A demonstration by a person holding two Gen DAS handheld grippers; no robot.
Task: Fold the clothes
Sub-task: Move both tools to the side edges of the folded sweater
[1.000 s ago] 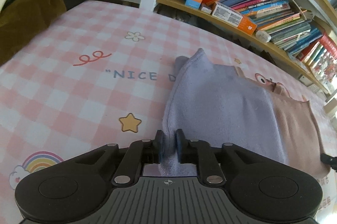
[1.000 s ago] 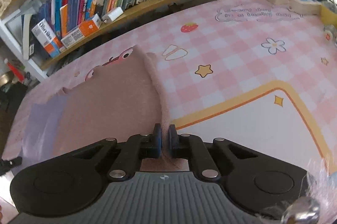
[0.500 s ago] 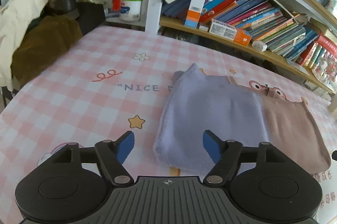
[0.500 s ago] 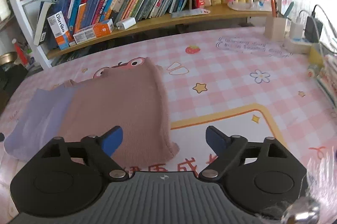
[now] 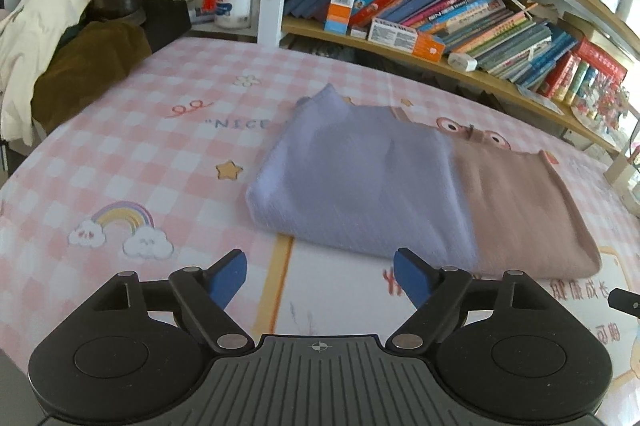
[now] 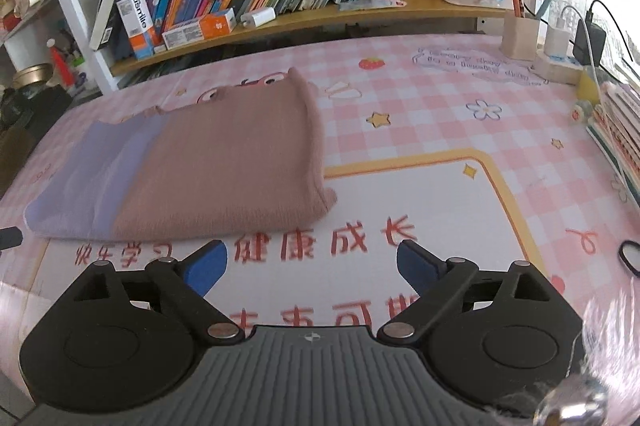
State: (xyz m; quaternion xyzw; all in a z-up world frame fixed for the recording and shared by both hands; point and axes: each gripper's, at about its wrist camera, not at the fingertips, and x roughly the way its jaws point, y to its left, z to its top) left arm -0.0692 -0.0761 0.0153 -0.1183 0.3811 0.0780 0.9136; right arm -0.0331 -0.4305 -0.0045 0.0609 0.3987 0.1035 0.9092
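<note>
I've just released both hems: left gripper (image 5: 320, 276) and right gripper (image 6: 312, 264) spread empty; the lavender-and-brown knitted garment (image 5: 400, 185) lies folded flat.

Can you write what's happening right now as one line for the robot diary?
step: fold released | left gripper: open, empty | right gripper: open, empty | folded garment: lavender and brown, flat on pink checked mat | contact: none

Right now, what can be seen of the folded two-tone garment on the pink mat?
The folded garment is a soft, ribbed-looking knit, lavender on one half and dusty pink-brown on the other. It lies flat as a rough rectangle on the checked mat, covering part of a printed cartoon face. Both the left gripper and right gripper are open and clear of it; only the mat touches it.
</note>
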